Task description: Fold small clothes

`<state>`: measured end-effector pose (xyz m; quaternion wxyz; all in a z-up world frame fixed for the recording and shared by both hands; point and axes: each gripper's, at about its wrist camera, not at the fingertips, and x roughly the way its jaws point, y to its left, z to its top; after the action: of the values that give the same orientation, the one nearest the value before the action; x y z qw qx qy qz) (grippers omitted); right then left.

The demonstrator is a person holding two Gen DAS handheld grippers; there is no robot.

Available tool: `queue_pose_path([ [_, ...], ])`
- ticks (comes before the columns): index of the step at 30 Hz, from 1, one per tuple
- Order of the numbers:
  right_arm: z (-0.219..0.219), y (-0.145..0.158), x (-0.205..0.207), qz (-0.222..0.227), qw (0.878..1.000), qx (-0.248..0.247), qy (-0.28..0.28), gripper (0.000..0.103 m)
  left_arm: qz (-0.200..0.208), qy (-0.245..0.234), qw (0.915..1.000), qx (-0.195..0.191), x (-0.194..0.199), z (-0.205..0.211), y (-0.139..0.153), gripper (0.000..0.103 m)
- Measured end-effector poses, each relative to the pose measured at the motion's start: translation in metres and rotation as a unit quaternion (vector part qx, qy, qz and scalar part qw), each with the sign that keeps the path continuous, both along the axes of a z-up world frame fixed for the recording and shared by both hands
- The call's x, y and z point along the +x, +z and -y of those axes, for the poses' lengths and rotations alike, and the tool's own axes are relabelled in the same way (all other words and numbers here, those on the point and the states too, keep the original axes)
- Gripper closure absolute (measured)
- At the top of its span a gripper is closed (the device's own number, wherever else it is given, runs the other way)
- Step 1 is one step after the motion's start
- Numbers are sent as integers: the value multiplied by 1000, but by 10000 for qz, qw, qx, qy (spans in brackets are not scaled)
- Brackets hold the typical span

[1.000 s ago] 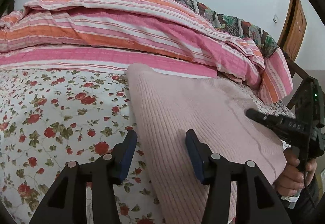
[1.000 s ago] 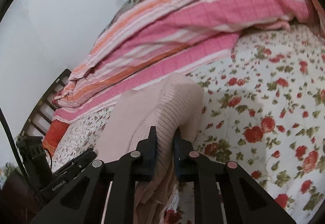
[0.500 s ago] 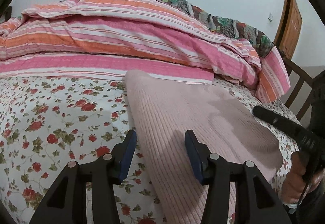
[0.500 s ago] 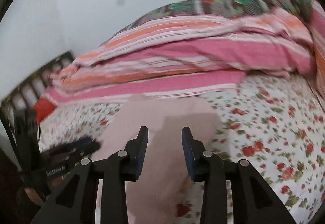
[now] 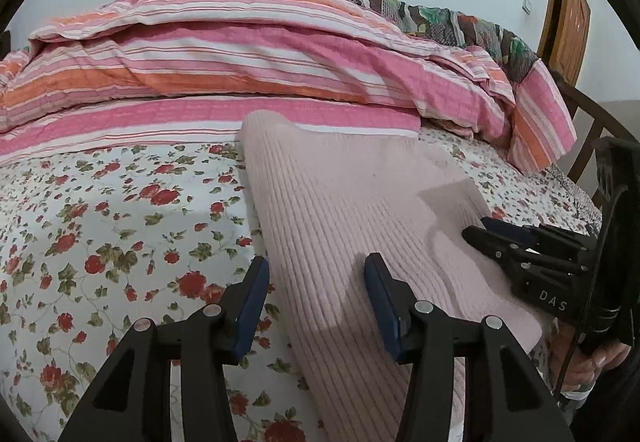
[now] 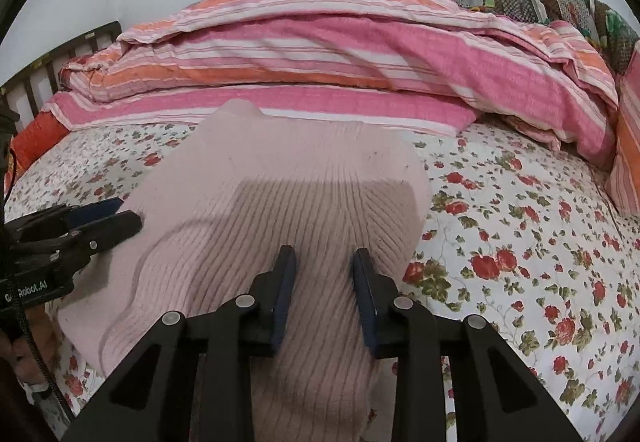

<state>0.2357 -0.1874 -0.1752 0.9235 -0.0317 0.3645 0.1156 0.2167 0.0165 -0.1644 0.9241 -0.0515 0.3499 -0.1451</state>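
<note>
Our pale pink ribbed knit garment lies folded over on the floral bedsheet; further folds likely remain. Left gripper open and empty; right gripper closing, gripping nothing.

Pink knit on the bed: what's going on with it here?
A person holding a claw in each hand is folding a pink ribbed knit on a floral bedsheet. The knit lies partly folded, with a striped quilt piled behind it. The right claw hovers over the knit's near end, its jaws apart and closing, not pinching the cloth. The left claw is open above the knit's left edge, holding nothing.
</note>
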Motion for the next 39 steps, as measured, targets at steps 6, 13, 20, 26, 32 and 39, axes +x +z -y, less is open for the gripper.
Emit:
queue_pose_path([
  [6,-2,-1,-4,-9,10000,-22,-51,74,-13,-10,10000,-23,-4,0,-1,54],
  [13,-3,-2,-6,-39,10000,-62,-65,74,40,-29,9999,107,-8,3,-1,54],
  [20,0,4,-8,-246,9997,-11,-68,74,94,-12,9999,114,-11,2,2,54],
  [26,8,16,-26,-284,9994,57,-203,63,-68,-40,9999,-84,-17,-4,8,55],
  [32,15,18,-52,-422,9985,170,-297,62,-319,-245,9992,-61,-42,3,3,54],
  [39,18,56,-90,-150,9978,-74,-645,62,-249,57,9996,-83,-75,-3,43,55],
])
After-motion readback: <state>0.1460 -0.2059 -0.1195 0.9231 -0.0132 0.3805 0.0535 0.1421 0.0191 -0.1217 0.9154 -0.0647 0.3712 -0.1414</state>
